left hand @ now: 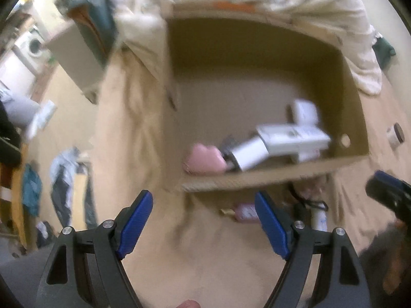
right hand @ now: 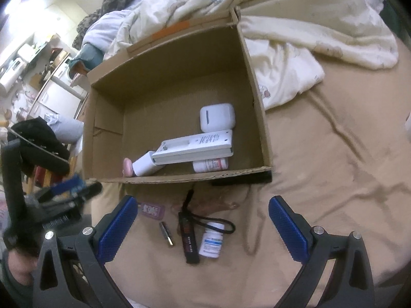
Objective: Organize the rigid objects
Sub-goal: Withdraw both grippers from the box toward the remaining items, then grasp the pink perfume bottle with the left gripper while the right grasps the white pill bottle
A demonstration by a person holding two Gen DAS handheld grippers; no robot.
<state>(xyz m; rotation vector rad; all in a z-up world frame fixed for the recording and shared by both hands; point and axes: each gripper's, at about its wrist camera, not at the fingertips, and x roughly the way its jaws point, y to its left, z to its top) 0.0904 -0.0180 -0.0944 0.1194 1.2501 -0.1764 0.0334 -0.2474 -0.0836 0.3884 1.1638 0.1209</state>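
Both jaws wide, empty. My right gripper (right hand: 200,233) above bottle (right hand: 212,241) near box (right hand: 179,178); cord (right hand: 218,222) tangle, bottle may roll on bed (right hand: 334,179).

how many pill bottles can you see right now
2. One pill bottle lies in the cardboard box, under the white remote; the other lies on the bedsheet outside. More may be hidden.

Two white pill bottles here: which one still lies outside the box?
The blue-labelled bottle on the bedsheet beside the black stick; the red-labelled one lies inside the cardboard box.
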